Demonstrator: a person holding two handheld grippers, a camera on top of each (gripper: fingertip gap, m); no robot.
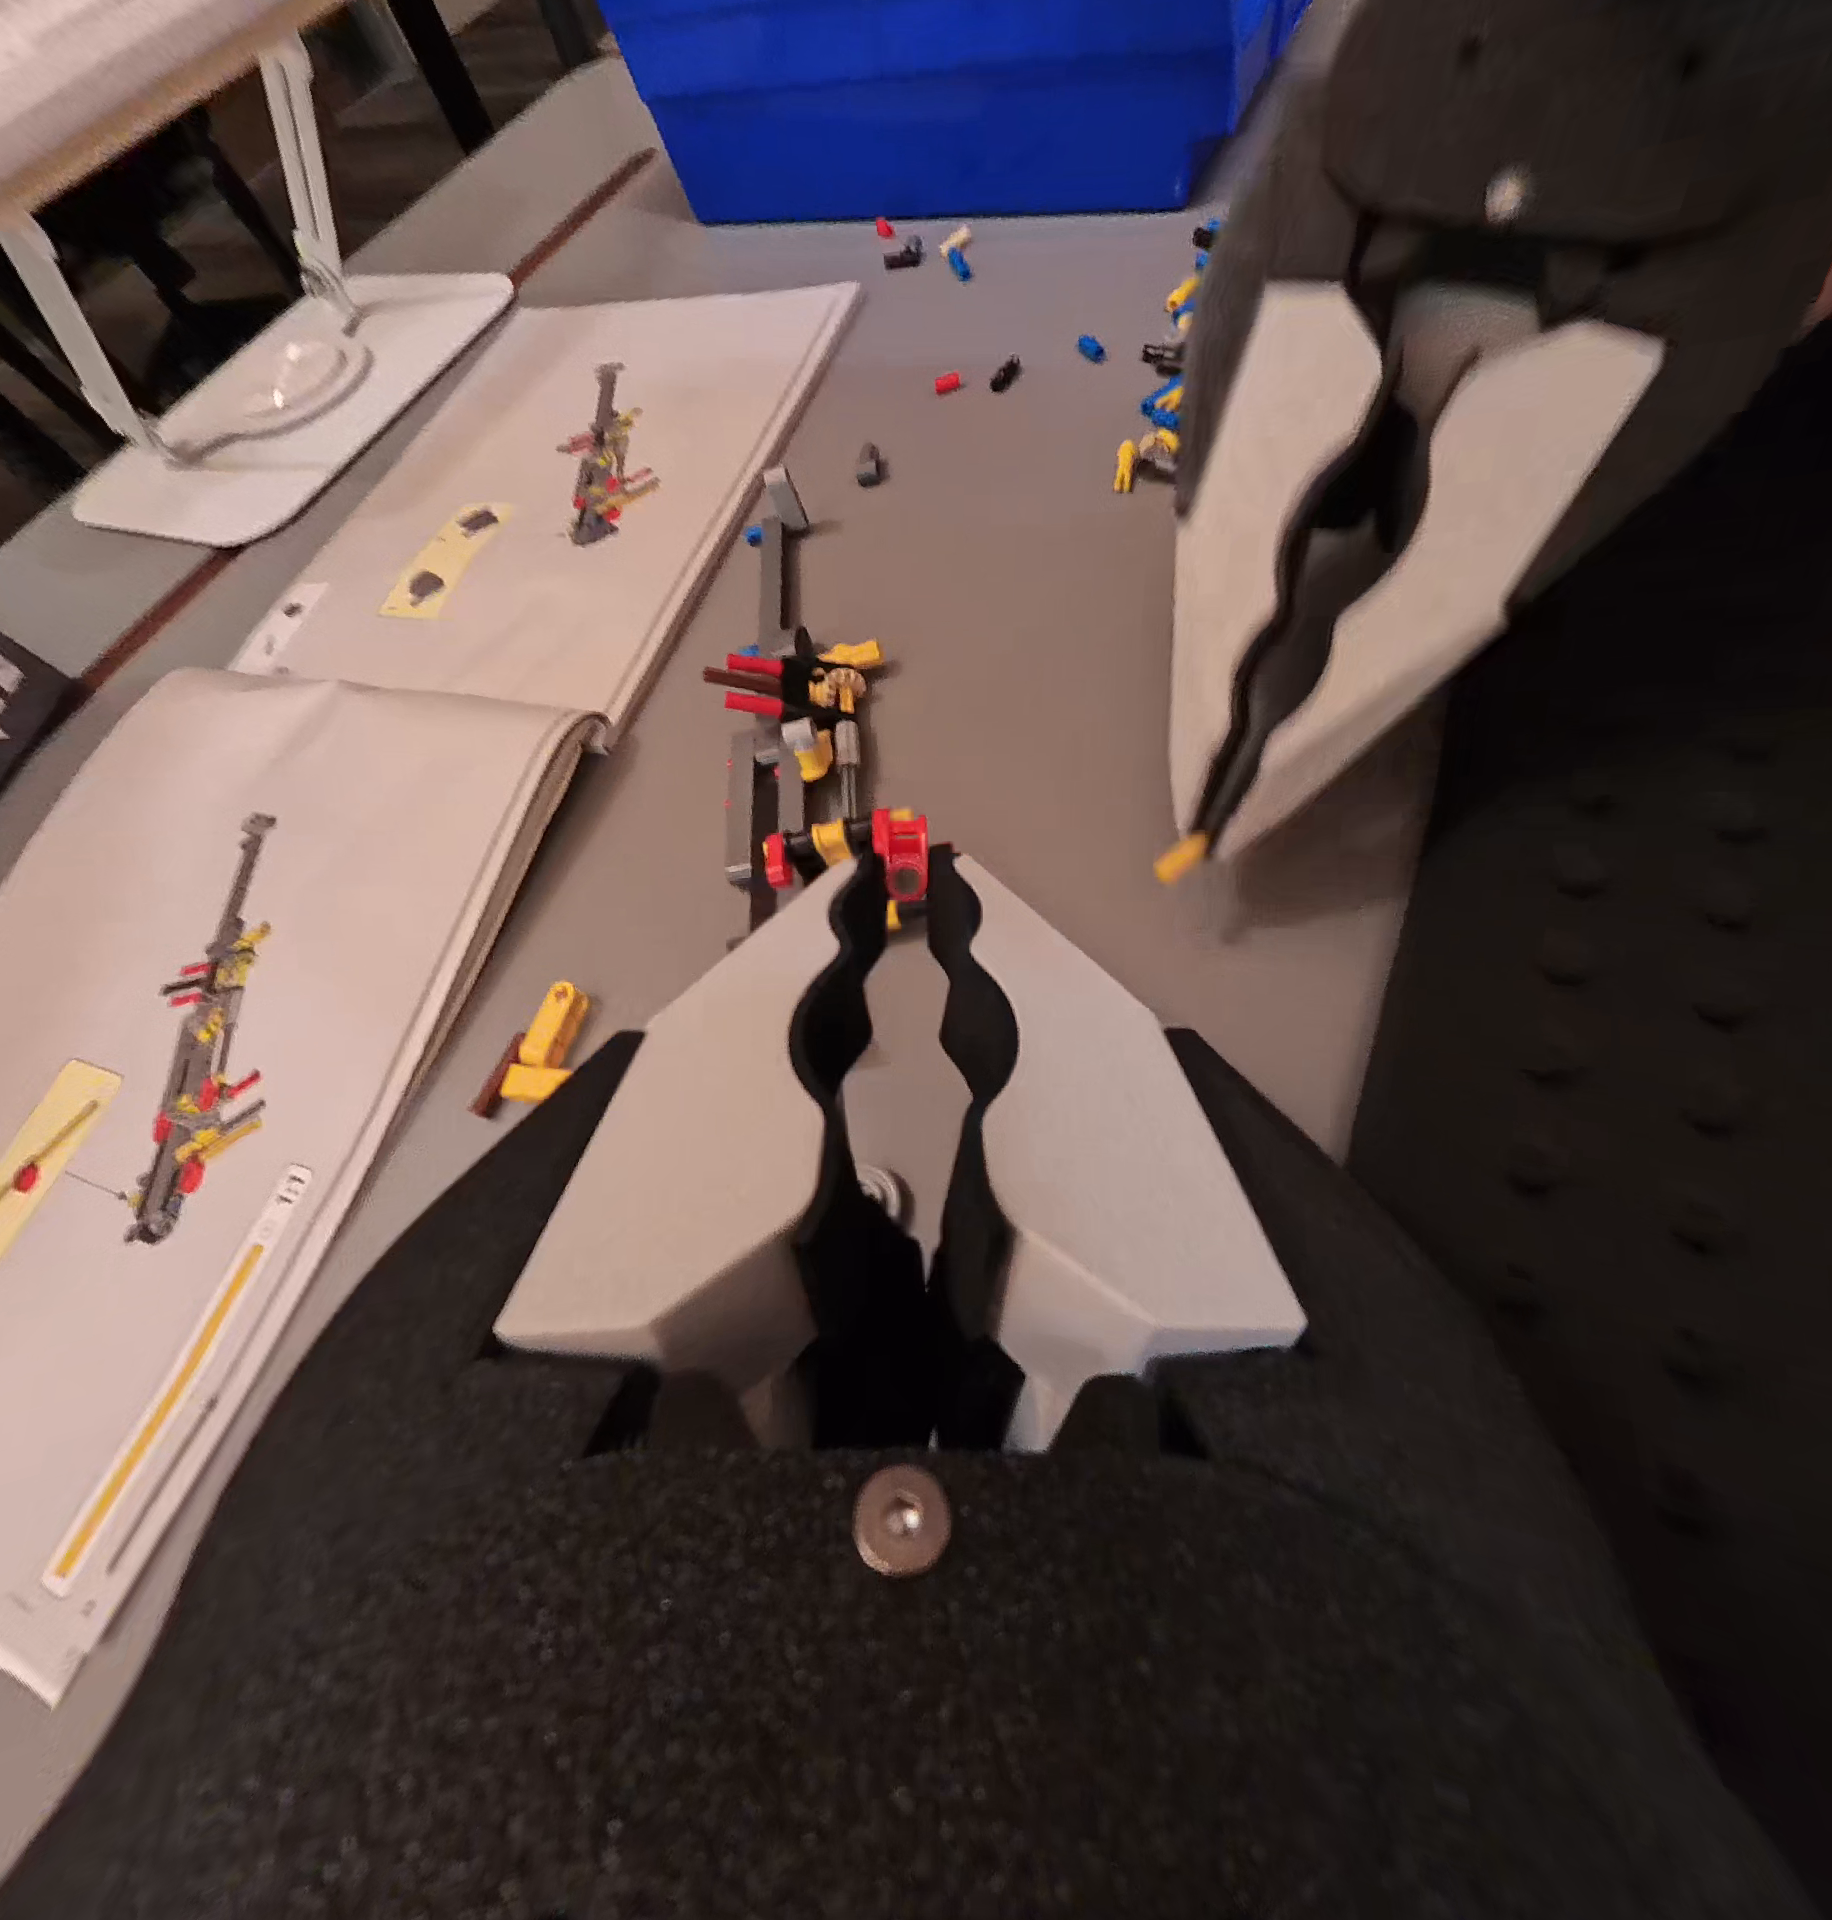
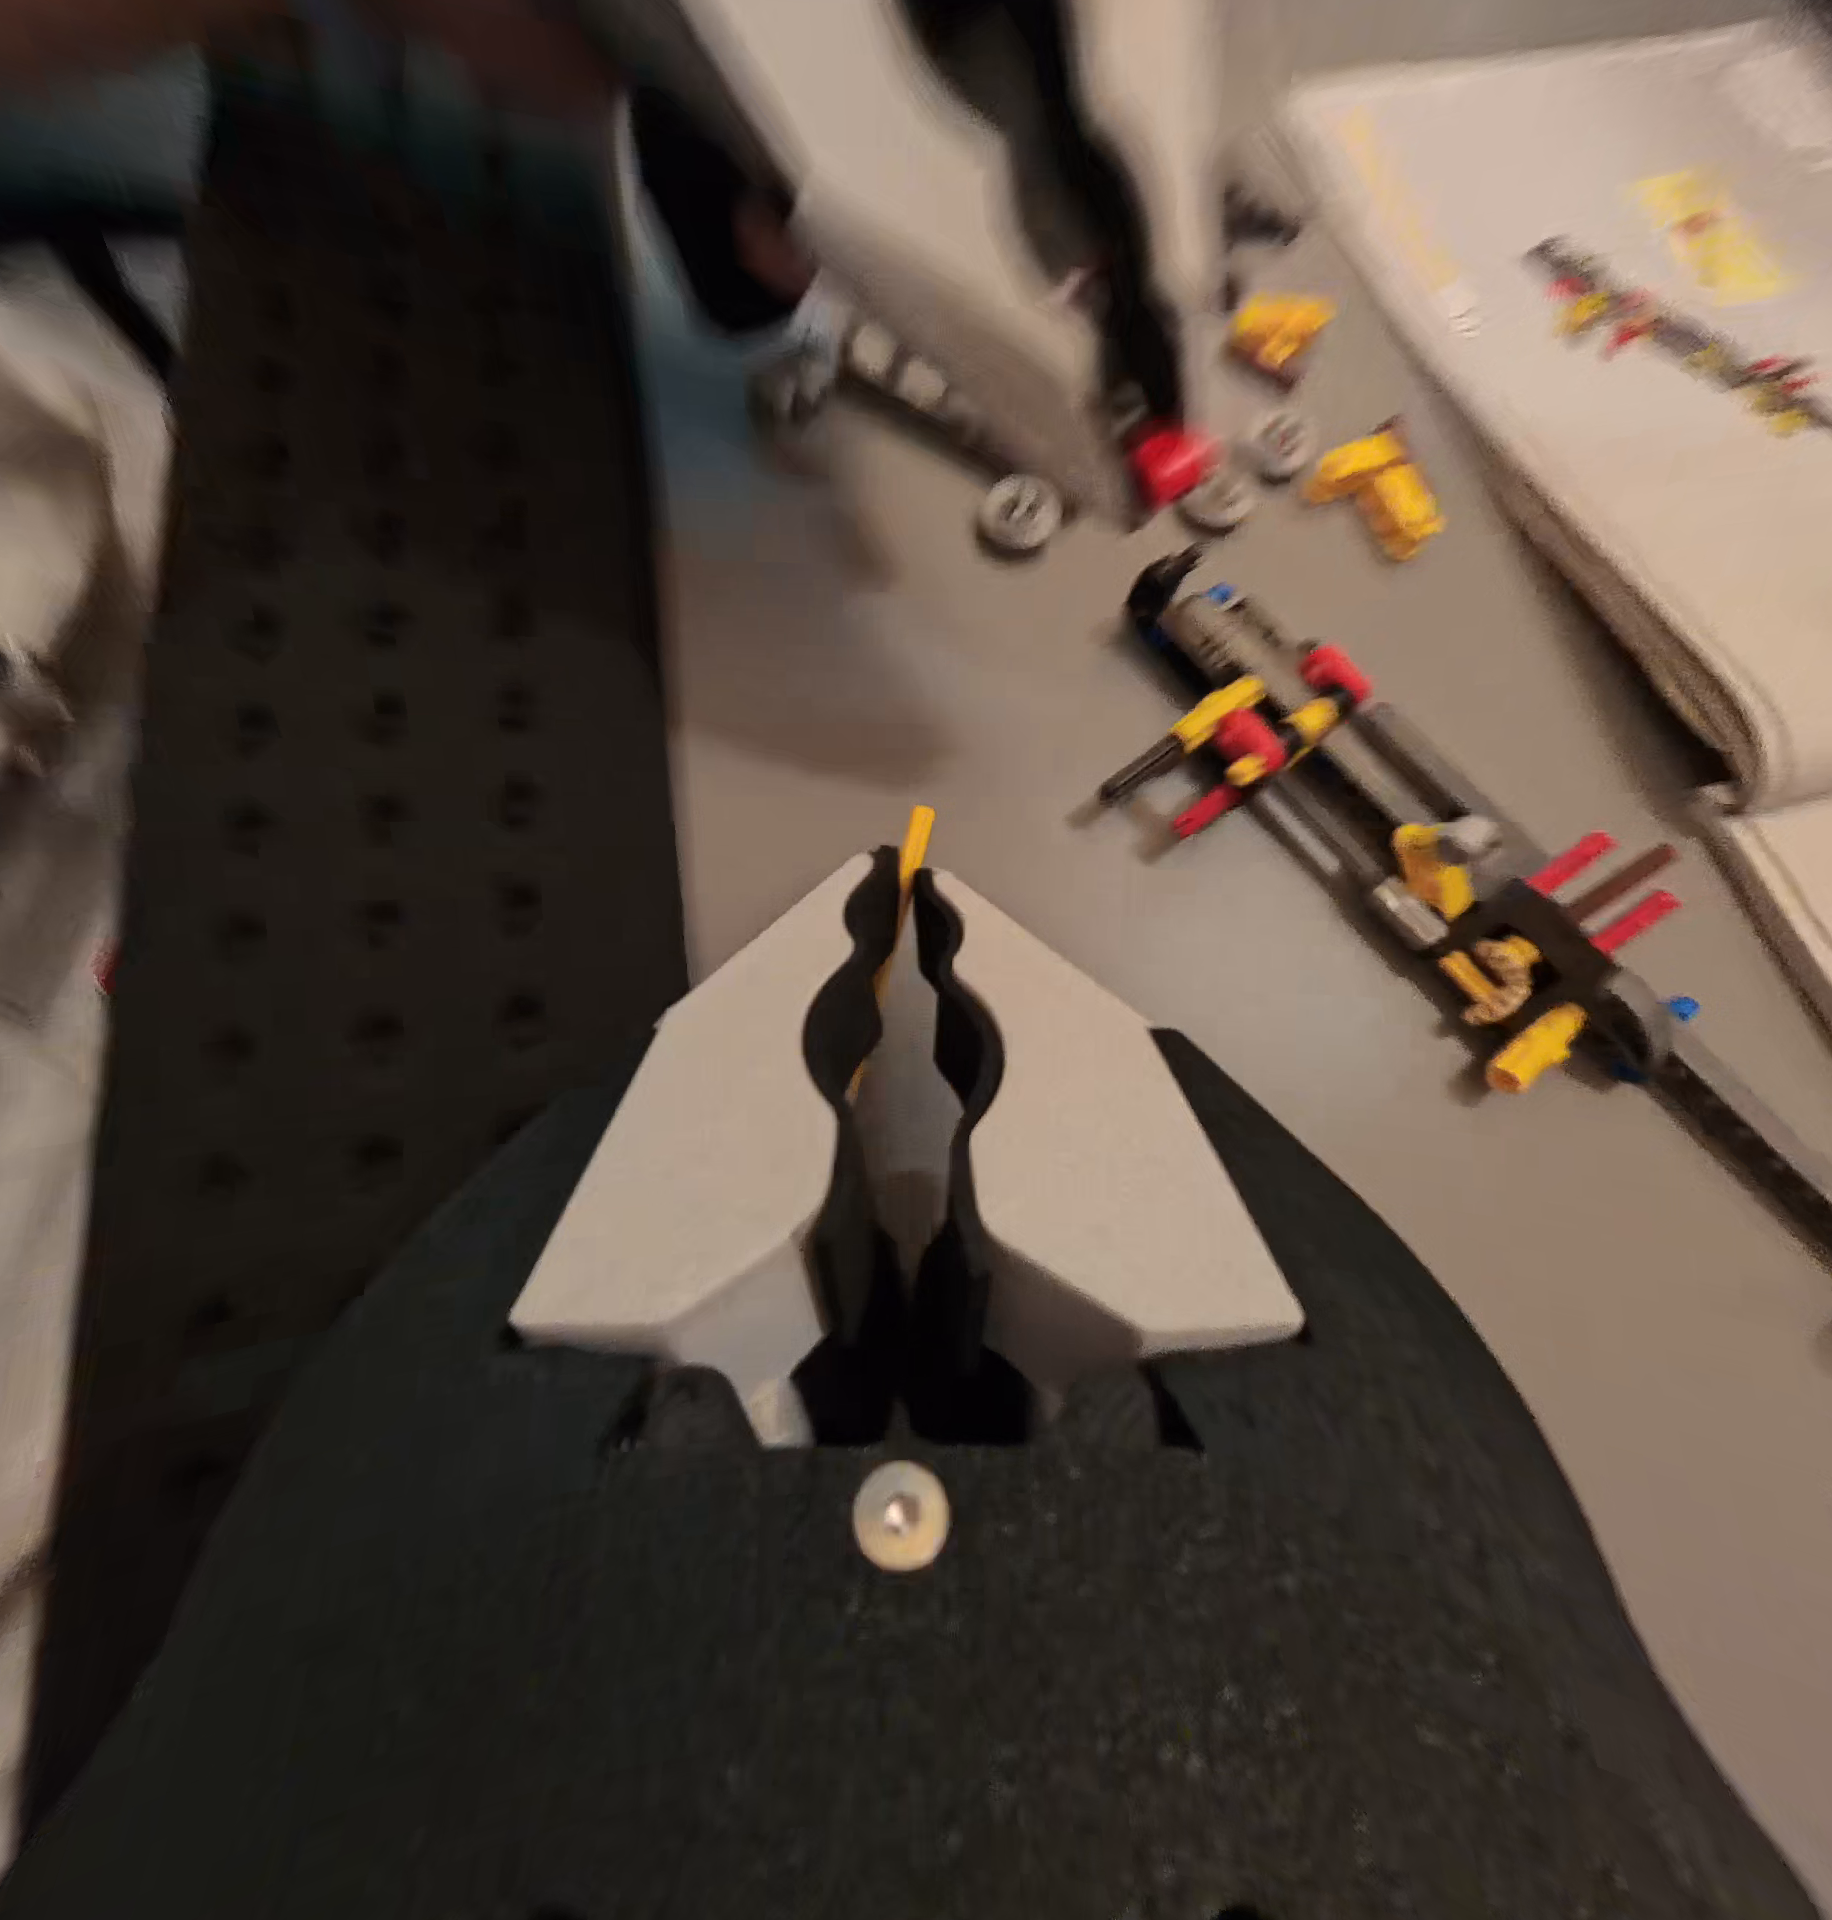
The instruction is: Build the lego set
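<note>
Here, model: long grey lego assembly [image 1: 787, 717] with red, yellow, black parts.
Left gripper [image 1: 904, 868]: clamps its red connector [image 1: 904, 844].
Right gripper [image 2: 899, 868]: pinches yellow axle [image 2: 912, 847].
Unclear: right view is blurred.

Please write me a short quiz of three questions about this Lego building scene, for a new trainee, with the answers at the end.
1. True or false: the right hand-held gripper is empty.
2. Which piece sits between the tips of the left hand-held gripper? A) a blue pin B) a red connector C) a grey beam
3. Fill in: the open instruction booklet lies to the ____ of the long model in the left wrist view.

Key
1. False: it is shut on a thin yellow axle.
2. B, the red connector at the near end of the model.
3. left
</note>
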